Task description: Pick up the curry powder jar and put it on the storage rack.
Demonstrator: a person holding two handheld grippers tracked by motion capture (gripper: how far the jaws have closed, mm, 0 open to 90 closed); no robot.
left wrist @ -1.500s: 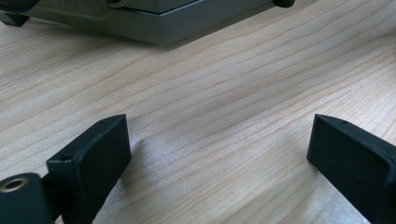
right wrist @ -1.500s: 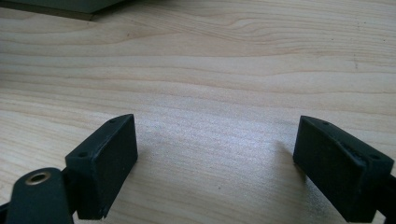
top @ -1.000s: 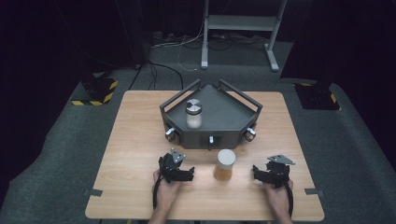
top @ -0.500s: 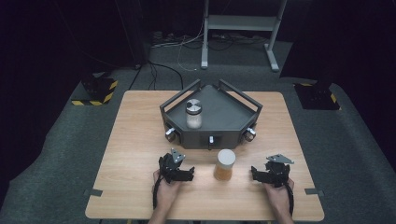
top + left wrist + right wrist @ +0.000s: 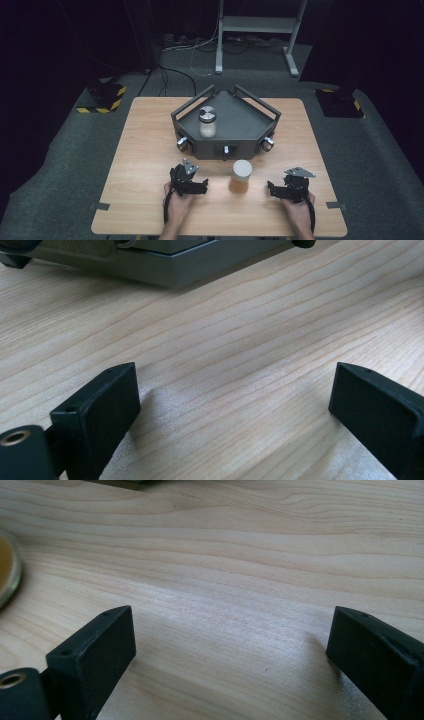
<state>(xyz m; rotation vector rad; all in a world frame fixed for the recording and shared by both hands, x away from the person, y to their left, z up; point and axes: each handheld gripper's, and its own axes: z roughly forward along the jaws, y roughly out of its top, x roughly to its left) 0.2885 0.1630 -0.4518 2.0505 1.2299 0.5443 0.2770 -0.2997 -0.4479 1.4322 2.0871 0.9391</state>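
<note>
High view puts my two hands at the near edge of the wooden surface, each wrapped around a hand-held gripper. My left hand-held gripper rests low on the wood, pointing toward the middle, and its jaws stand wide apart with bare wood between them; the left gripper view confirms that, two black pads spread to either side of empty grain. My right hand-held gripper lies on the other side, aimed back toward the left one. Its jaws have just been opening and now stand wide, with nothing between them, as the right gripper view shows.

Between the two, a little farther from me, stands the amber jar with a pale lid, upright on the wood, nearer to my right hand-held gripper yet touching neither. In the right gripper view its rim edges in at the left border.

Just beyond the jar sits the dark grey angular tray with raised rails and knobs along its front face. Inside it, toward its left side, a second jar with a metal lid stands upright. Past the far edge of the surface I see grey floor, loose cables and a metal stand's legs.
</note>
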